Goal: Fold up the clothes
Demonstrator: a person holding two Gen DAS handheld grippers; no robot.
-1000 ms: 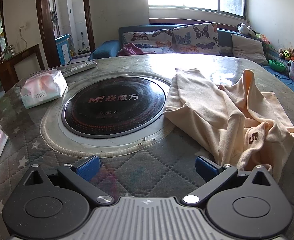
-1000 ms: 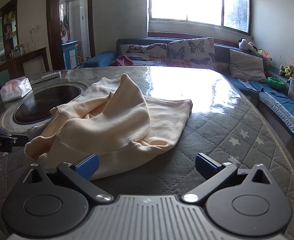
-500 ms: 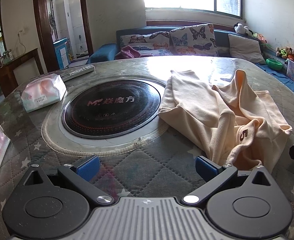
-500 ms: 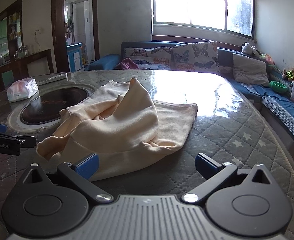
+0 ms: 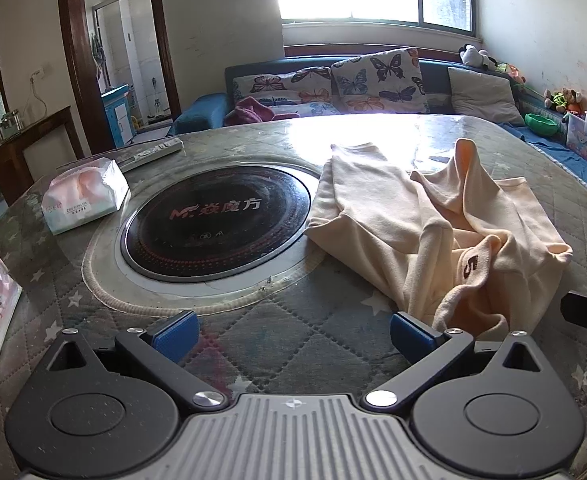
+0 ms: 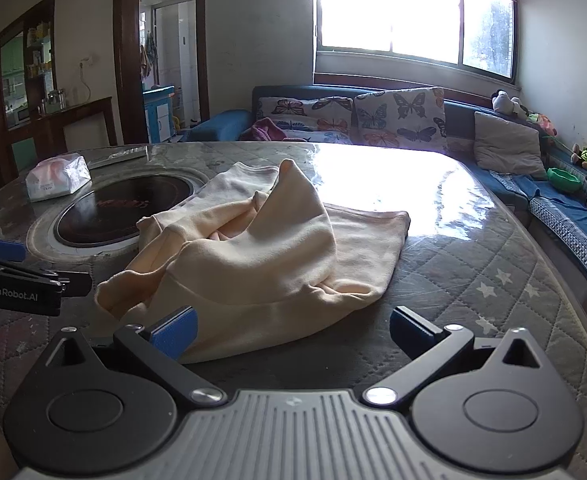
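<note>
Crumpled cream fleece garment (image 6: 253, 256) on quilted star-patterned table (image 6: 473, 280), both grippers' blue-padded jaws spread wide, empty.

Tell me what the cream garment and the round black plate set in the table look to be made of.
Cream garment: soft matte knit, probably cotton fleece; it slumps in thick rounded folds with a ribbed hem. Round black plate: glossy glass or ceramic, likely an induction hob; it reflects light and carries printed lettering.
</note>
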